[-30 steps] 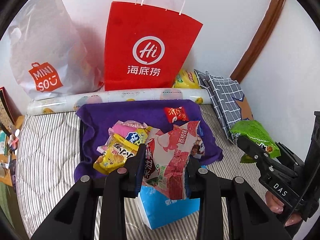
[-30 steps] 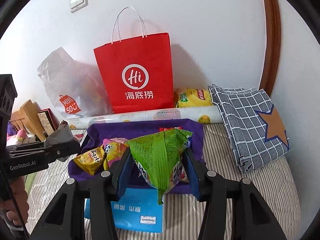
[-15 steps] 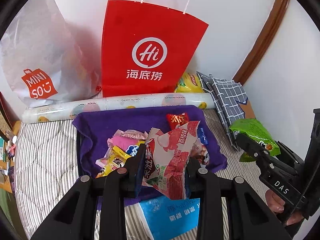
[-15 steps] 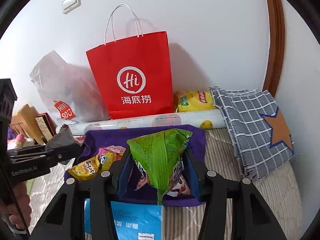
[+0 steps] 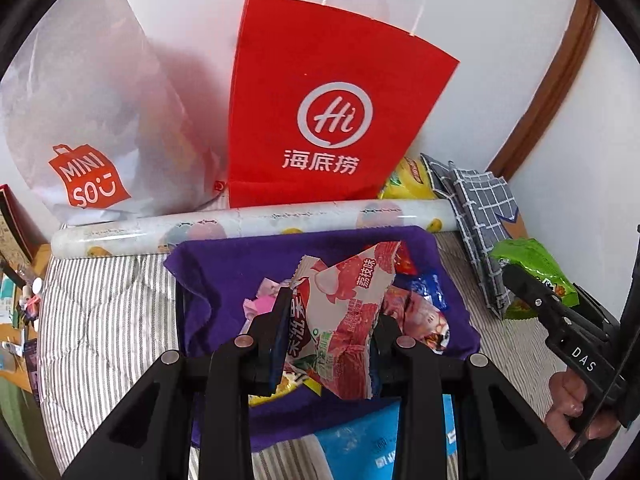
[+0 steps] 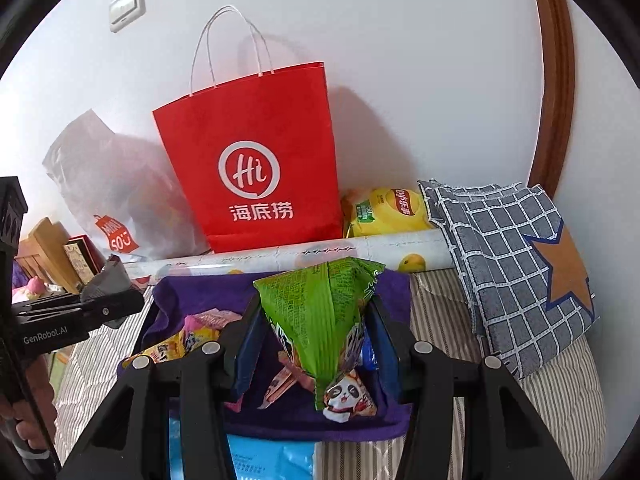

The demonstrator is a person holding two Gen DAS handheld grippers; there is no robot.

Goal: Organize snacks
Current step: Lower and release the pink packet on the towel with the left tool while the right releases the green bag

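White walls and a striped mattress (image 6: 560,400) frame the scene, with a brown wooden trim (image 6: 556,80) curving up the wall right of the red bag (image 6: 256,152) and a wall switch (image 6: 127,7) above and left of it. That red paper bag, printed "Hi", stands against the wall; a translucent Miniso bag (image 5: 92,120) slumps just left of it, a yellow chip bag (image 6: 384,210) peeks out at its right, and a checked cloth (image 6: 508,264) with an orange star lies farther right. A printed roll (image 5: 256,224) lies across the mattress in front of the red bag, and in front of the roll a purple cloth (image 5: 228,268) lines a tray heaped with snacks (image 5: 420,312). A blue packet (image 6: 272,460) lies nearer the camera than the tray. Over the tray, the left gripper (image 5: 328,332) is clamped on a pink lychee packet (image 5: 340,312), while the right gripper (image 6: 316,336) pinches a green panda packet (image 6: 320,320); both packets block much of the heap. Wooden furniture with small items (image 6: 52,256) sits left of the Miniso bag.
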